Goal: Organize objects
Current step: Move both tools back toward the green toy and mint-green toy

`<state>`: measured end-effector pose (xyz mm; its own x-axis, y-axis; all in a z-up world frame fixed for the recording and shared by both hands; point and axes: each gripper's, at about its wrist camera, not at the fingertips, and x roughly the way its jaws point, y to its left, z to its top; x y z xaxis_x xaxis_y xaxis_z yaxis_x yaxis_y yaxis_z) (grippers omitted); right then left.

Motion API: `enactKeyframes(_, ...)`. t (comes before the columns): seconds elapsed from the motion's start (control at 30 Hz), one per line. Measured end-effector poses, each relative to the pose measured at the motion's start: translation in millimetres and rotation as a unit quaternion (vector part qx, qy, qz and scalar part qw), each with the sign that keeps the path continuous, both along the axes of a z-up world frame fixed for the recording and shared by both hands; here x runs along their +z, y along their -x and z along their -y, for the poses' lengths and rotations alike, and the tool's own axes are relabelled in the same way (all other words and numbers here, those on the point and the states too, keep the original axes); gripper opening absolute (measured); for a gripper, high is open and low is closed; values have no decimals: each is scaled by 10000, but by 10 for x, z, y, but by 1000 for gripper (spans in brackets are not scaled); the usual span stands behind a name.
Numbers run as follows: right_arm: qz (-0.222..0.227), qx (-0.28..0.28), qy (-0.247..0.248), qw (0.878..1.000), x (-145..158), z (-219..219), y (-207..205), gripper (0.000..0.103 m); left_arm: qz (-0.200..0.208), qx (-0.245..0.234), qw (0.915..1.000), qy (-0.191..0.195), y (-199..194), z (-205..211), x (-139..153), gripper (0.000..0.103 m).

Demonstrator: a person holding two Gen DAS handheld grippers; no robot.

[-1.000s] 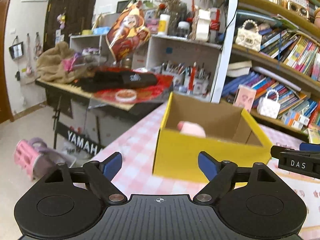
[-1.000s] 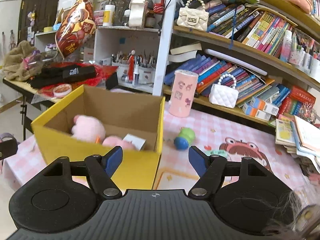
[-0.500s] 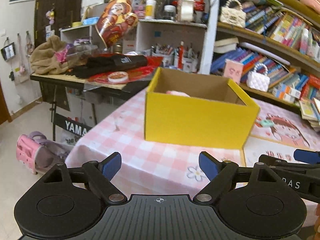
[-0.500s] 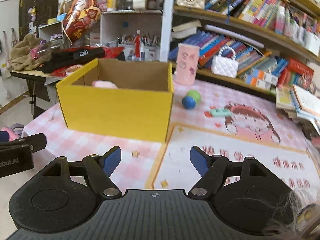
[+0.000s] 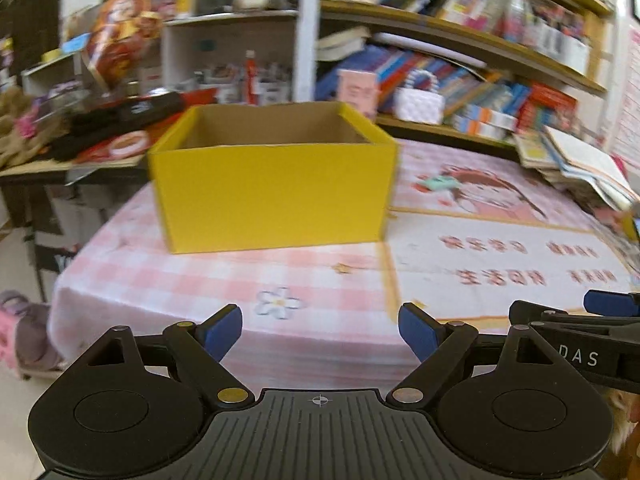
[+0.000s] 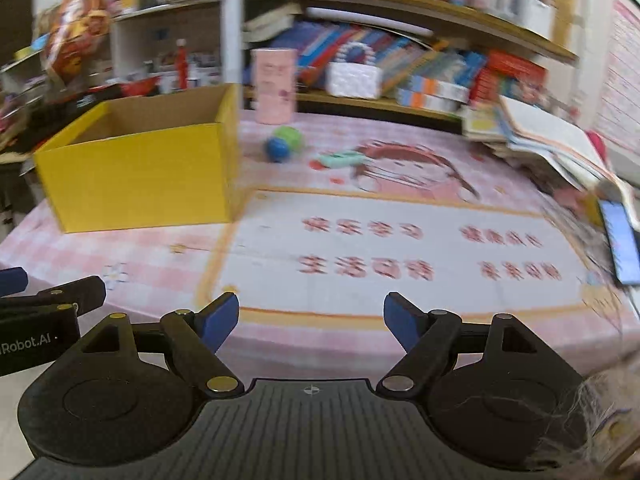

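A yellow cardboard box (image 5: 272, 192) (image 6: 140, 176) stands open-topped on the pink checked tablecloth (image 5: 180, 276); its inside is hidden from this low angle. Behind it lie a green-and-blue toy (image 6: 282, 144) and a small teal object (image 6: 340, 159) (image 5: 438, 182). My left gripper (image 5: 320, 330) hangs open over the table's near edge, well short of the box, with nothing between its fingers. My right gripper (image 6: 311, 320) is beside it to the right, its jaws opening with nothing between them.
A pink printed cup (image 6: 275, 86) and a white pearl-handled bag (image 6: 352, 76) stand at the table's back by crowded bookshelves. Stacked books (image 6: 540, 136) and a phone (image 6: 620, 240) lie at the right edge. A cluttered keyboard stand (image 5: 100, 132) sits left of the table.
Both grippers have drawn back and down from the box, which now looks smaller and farther. The pink plush inside has dropped out of sight. The right jaws stand slightly wider.
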<state>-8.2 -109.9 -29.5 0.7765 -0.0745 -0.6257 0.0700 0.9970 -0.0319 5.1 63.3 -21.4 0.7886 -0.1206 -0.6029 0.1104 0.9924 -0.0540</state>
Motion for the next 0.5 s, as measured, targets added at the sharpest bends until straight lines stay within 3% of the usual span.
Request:
enactKeyframes(0.23, -123, -685, -117, 9975, -45, 289, 104, 79, -64, -602, 9982, -39, -40, 266, -23, 88)
enactKeyframes(0.5, -144, -1033, -52, 9945, -44, 441, 95, 80, -124, -1017, 9947, -33, -159, 479, -44, 88)
